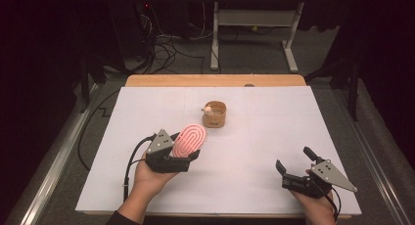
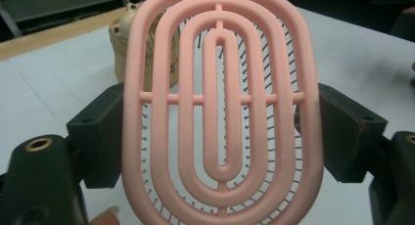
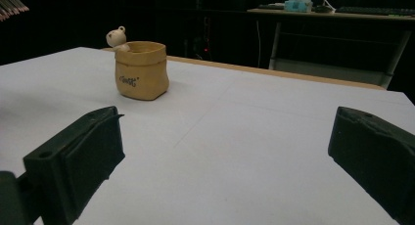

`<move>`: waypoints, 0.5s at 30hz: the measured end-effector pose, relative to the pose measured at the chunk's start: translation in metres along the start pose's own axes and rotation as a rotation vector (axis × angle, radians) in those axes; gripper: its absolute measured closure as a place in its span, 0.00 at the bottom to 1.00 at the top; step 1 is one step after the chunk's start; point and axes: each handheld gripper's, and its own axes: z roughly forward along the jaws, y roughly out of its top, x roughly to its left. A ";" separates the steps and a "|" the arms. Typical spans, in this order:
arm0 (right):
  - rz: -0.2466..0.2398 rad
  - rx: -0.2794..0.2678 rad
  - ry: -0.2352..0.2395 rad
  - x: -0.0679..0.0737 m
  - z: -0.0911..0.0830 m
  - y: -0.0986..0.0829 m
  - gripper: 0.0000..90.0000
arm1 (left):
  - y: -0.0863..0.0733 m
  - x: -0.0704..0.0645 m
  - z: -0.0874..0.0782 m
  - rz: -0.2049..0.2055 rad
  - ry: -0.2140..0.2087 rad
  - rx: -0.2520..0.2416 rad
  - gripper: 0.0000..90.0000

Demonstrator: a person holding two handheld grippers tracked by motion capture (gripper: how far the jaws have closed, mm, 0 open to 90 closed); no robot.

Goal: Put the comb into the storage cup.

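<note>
I've got the pink brush [image 1: 190,140] pinched in my left gripper [image 1: 172,156], lifted just short of the tan pot [image 1: 215,114]. Its handle is buried between the jaws. My right gripper [image 1: 293,167] sits spread and empty, well off from the pot, wide bare white table [image 1: 254,151] between, front edge close.

High view overhead facing forward, claw views low, sharing pot [image 1: 215,114]

Left claw [image 1: 188,154] clamped and raised — right claw [image 1: 293,162] wide, low
</note>
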 end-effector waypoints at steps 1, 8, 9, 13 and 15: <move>0.000 0.000 0.001 0.000 0.000 0.000 0.01 | 0.000 0.000 -0.001 0.001 -0.001 -0.011 0.20; -0.006 0.005 0.004 0.002 0.001 0.000 0.01 | -0.002 -0.004 -0.003 0.009 -0.003 -0.067 0.20; -0.005 0.006 0.005 0.002 0.001 0.000 0.01 | -0.002 -0.004 -0.003 0.011 -0.002 -0.074 0.20; -0.010 0.008 0.007 0.003 0.002 -0.001 0.01 | -0.001 -0.006 -0.002 0.014 -0.013 -0.100 0.20; -0.009 0.009 0.008 0.003 0.002 -0.001 0.01 | 0.000 -0.006 -0.001 0.013 -0.018 -0.113 0.20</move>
